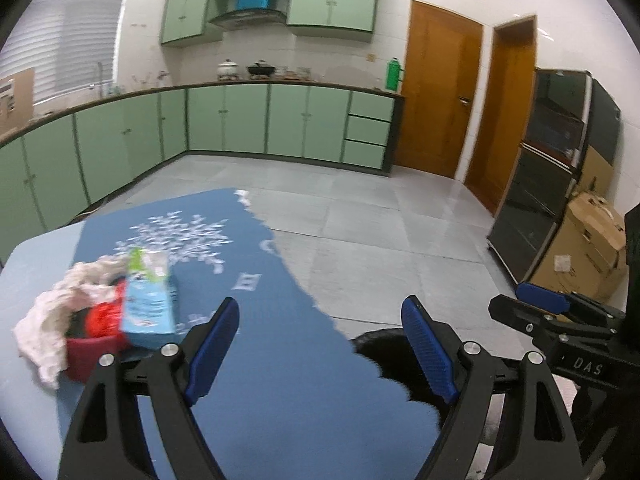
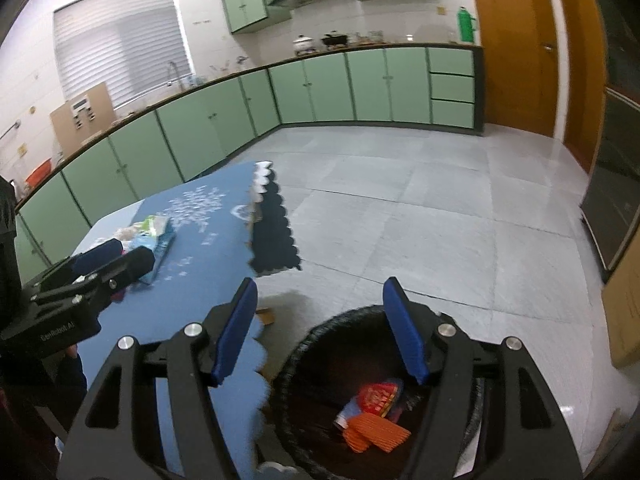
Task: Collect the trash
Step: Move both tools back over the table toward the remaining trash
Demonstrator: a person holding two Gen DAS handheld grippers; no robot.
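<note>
Two hand-held grippers in view, both with blue ribbed pads and black frames. Left hand-held gripper (image 1: 320,344) is spread wide, nothing between the pads, hovering above the blue tablecloth (image 1: 256,360) near its scalloped edge. Right hand-held gripper (image 2: 320,328) is also spread, jaws apart and empty, hanging over the black trash bin (image 2: 304,344) that stands on the floor just beside the counter (image 1: 24,264).

Trash already in the bin: a red wrapper (image 2: 378,396) with gold print, an orange ridged piece (image 2: 376,434) in front of it, and a small bluish scrap (image 2: 348,410) touching both. The bin's dark rim also shows in the left wrist view at the cloth's edge, partly hidden by the right finger of the left hand-held gripper.

Trash still on the counter: a small red bowl (image 1: 86,354) on the left part of the cloth, stuffed with a red crumpled wrapper (image 1: 104,318) and draped with crumpled white tissue (image 1: 48,320) spilling over its left side. A light blue carton (image 1: 150,306) with a green-and-white top leans against the bowl's right side, tilted, its low end resting on the cloth. Same pile appears far off in the right wrist view, partly hidden behind the left hand-held gripper's body.

Background: green kitchen cabinets (image 1: 240,120), grey tiled floor (image 1: 380,220), wooden door (image 1: 436,92), cardboard box (image 1: 588,248) on the right.
</note>
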